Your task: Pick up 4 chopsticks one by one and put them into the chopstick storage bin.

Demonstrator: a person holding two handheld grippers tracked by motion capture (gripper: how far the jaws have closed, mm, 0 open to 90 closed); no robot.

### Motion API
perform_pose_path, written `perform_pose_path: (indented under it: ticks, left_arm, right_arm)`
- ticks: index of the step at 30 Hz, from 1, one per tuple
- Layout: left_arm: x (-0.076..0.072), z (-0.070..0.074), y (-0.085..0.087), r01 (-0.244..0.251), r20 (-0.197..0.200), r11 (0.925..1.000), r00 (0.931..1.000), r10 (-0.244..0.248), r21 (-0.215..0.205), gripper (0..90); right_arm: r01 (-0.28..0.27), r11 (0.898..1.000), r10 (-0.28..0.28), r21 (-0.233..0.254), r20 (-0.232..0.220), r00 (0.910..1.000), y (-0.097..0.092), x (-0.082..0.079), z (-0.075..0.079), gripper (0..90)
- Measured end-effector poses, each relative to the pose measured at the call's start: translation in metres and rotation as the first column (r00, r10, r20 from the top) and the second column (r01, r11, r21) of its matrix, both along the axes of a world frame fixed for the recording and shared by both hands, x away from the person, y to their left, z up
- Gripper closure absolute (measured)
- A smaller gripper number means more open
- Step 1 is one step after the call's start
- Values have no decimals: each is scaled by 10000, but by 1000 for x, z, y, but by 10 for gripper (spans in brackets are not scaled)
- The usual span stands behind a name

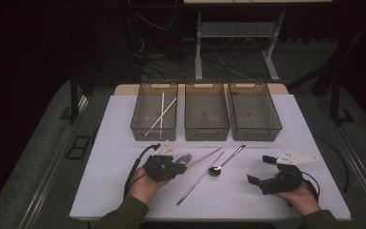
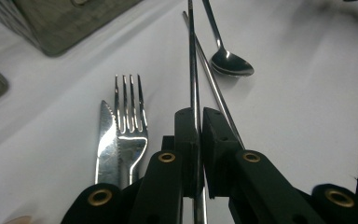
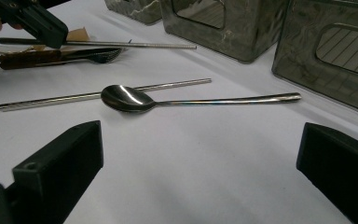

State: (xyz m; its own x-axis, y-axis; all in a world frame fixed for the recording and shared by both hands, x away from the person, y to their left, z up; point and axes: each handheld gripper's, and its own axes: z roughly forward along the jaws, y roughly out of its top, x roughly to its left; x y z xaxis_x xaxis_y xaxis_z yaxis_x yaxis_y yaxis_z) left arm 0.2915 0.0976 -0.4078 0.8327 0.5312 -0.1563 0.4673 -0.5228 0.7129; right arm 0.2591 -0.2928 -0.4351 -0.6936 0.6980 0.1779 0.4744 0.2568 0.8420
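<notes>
The left tongs are clamped on a thin metal chopstick, lifted off the white tabletop. Two pale chopsticks seem already binned; fork, knife, spoon and second chopstick remain. The right tongs gape empty.

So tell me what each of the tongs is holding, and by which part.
The left tongs are shut on a metal chopstick, gripping it near one end, with most of its length sticking out ahead. The right tongs stand open and hold nothing.

Three mesh bins at the back — spoon, fork, knife
</notes>
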Motion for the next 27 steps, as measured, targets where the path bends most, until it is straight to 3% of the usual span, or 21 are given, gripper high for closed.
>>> perform_pose_path:
  ticks: [13, 20, 27]
  left_arm:
    - [9, 21, 17, 87, 323, 9989, 9995, -72, -470, 850]
    - [17, 27, 27, 0, 308, 9962, 9995, 27, -872, 849]
    - [27, 33, 31, -47, 371, 9952, 9993, 83, -977, 849]
  right_arm:
    - [23, 10000, -23, -25, 5, 10000, 0, 1, -1, 7]
    - [109, 9999, -109, 7, -48, 9999, -1, 1, -1, 7]
    - [108, 9999, -108, -15, 1, 9999, -1, 1, -1, 7]
